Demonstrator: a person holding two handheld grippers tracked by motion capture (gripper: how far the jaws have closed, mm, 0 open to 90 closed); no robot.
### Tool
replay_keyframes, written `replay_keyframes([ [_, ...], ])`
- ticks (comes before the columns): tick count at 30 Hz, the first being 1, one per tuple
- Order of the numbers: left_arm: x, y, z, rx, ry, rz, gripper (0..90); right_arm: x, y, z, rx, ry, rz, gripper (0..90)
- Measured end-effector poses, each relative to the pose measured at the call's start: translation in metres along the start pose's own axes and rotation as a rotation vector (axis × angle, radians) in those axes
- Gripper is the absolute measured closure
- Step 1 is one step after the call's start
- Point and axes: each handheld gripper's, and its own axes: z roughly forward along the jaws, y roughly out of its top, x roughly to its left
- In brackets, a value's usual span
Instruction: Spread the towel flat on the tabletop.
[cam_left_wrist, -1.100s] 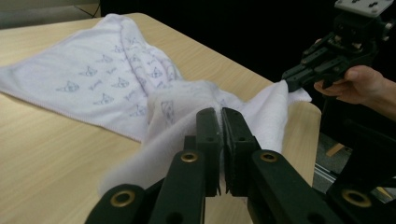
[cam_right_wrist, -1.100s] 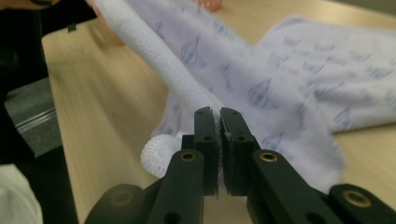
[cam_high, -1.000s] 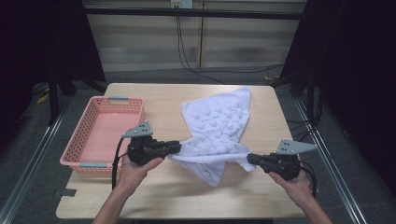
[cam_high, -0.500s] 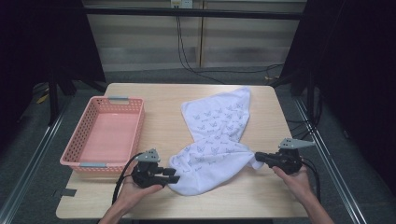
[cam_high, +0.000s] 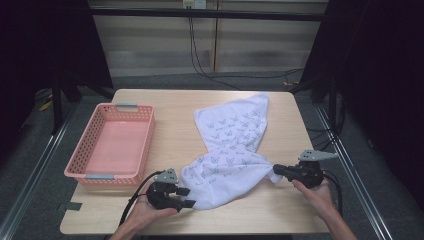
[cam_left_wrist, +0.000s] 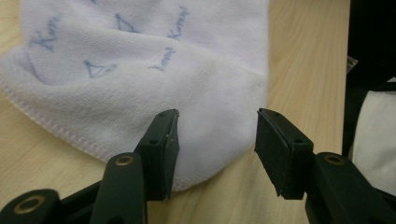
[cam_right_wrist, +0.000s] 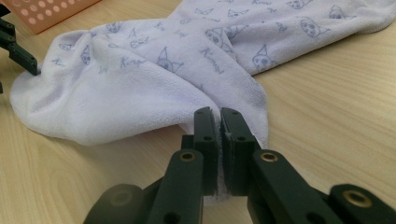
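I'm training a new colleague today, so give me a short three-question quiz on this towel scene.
1. True or false: the right gripper is clamped on the white printed terry towel.
2. How do the left gripper jaws stand? A) pressed shut on the towel B) apart, towel edge between them C) inside the basket
3. What lies in the pink perforated plastic basket?

Key: 1 true. 2 B; the jaws have just been opening, pads off the cloth. 3 Nothing; it sits empty on the light wooden table, left of the towel.
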Motion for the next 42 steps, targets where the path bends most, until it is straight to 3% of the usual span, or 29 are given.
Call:
replay_keyframes([
  [5,-0.012,-0.001,0.007,0.04,0.004,0.064,45.9,-0.001,0.001,0.0,-0.004,-0.002,0.011,86.0],
  [8,-0.018,-0.002,0.007,0.049,0.033,0.121,58.7,-0.002,0.001,0.0,-0.005,-0.005,0.012,85.9],
  [10,-0.023,-0.003,0.007,0.062,0.079,0.164,72.7,-0.002,0.001,-0.001,-0.007,-0.005,0.01,85.9],
  [12,-0.023,-0.002,0.007,0.063,0.093,0.161,82.8,-0.001,0.002,-0.002,-0.014,-0.003,0.014,85.9],
  [14,-0.019,0.0,0.007,0.064,0.077,0.131,84.6,0.0,0.003,-0.004,-0.02,0.001,0.018,85.9],
  [15,-0.016,0.001,0.005,0.047,0.069,0.109,84.7,0.0,0.003,-0.005,-0.023,0.001,0.014,86.0],
  [17,-0.009,0.007,-0.004,-0.052,0.028,0.034,84.8,0.0,0.006,-0.007,-0.039,0.003,0.021,86.0],
  [20,0.003,0.02,-0.022,-0.197,0.02,-0.033,84.8,-0.003,0.021,-0.016,-0.101,0.001,0.027,86.1],
  [22,0.012,0.032,-0.035,-0.261,0.04,-0.051,84.8,-0.005,0.026,-0.019,-0.12,-0.003,0.029,86.2],
  [23,0.019,0.047,-0.048,-0.322,0.057,-0.06,84.8,-0.008,0.036,-0.024,-0.153,-0.014,0.033,86.2],
  [24,0.019,0.047,-0.048,-0.322,0.057,-0.06,84.9,-0.008,0.036,-0.024,-0.153,-0.014,0.033,86.2],
  [27,0.026,0.074,-0.067,-0.393,0.093,-0.046,84.9,-0.014,0.055,-0.033,-0.207,-0.03,0.034,86.3],
  [34,0.035,0.137,-0.114,-0.548,0.174,-0.017,85.0,-0.022,0.118,-0.062,-0.34,-0.07,-0.002,86.5],
  [38,0.03,0.166,-0.144,-0.633,0.213,0.016,85.1,-0.019,0.159,-0.082,-0.425,-0.072,-0.026,86.4],
  [42,0.019,0.192,-0.178,-0.693,0.253,0.072,85.3,-0.012,0.195,-0.099,-0.477,-0.078,-0.059,86.5],
])
